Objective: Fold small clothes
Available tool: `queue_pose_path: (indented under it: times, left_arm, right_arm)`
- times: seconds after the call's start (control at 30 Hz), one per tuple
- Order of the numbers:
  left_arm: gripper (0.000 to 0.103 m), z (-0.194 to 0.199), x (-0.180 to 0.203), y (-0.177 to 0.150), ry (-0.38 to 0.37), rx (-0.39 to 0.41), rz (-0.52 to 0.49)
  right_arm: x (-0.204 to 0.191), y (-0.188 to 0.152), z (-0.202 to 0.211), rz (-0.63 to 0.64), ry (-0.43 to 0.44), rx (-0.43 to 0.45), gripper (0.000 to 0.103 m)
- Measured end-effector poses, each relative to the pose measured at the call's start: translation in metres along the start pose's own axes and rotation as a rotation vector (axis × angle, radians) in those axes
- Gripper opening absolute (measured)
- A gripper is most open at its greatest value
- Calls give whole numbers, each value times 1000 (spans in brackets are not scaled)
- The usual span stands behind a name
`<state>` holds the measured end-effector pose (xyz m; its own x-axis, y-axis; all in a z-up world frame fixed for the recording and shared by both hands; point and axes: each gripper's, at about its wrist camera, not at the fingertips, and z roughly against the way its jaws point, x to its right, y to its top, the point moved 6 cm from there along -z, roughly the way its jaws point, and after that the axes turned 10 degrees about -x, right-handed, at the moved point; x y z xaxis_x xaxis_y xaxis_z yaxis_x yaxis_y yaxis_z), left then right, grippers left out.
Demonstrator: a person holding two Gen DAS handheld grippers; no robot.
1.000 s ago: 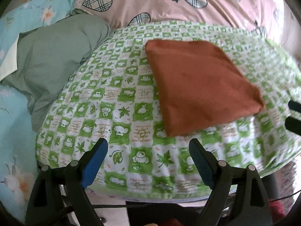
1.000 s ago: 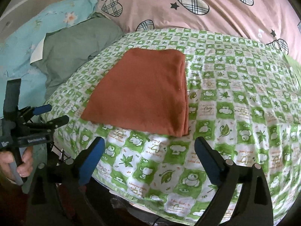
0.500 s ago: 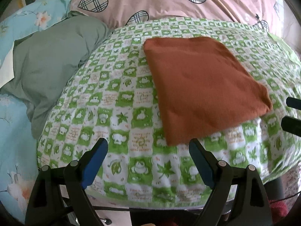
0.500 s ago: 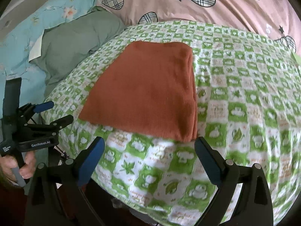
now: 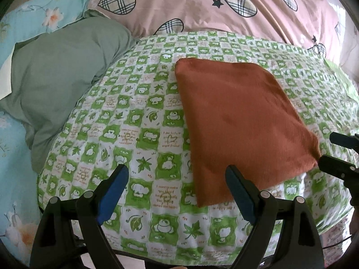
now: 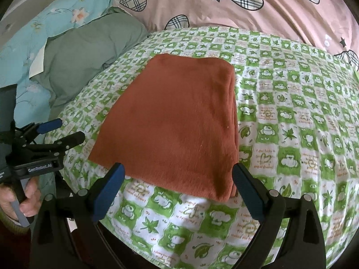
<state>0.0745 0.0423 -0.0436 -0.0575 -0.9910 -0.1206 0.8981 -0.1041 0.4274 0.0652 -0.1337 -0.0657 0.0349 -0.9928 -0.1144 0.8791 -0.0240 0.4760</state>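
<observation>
A folded rust-orange cloth (image 5: 235,123) lies flat on the green-and-white checked cover (image 5: 134,123); it also shows in the right wrist view (image 6: 177,125). My left gripper (image 5: 177,183) is open and empty, just short of the cloth's near left corner. My right gripper (image 6: 178,181) is open and empty, its fingers flanking the cloth's near edge. The left gripper also shows at the left of the right wrist view (image 6: 60,132), and the right gripper's fingers show at the right edge of the left wrist view (image 5: 336,150).
A grey-green pillow (image 5: 58,71) lies left of the cover on a light-blue floral sheet (image 5: 13,157). A pink quilt with plaid hearts (image 5: 213,6) lies behind. The cover's front edge (image 5: 179,253) drops off just ahead of the grippers.
Both grippers have moved closer to the cloth's near edge, the right one now flanking it. Both stay open. The cloth has not moved.
</observation>
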Motion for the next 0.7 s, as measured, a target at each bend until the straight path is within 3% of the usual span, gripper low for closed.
queue_pose_path:
  times: [0.7]
  left_arm:
    - [88, -6, 5, -1, 7, -19, -24]
  right_arm:
    - [5, 0, -15, -13, 1, -50, 96]
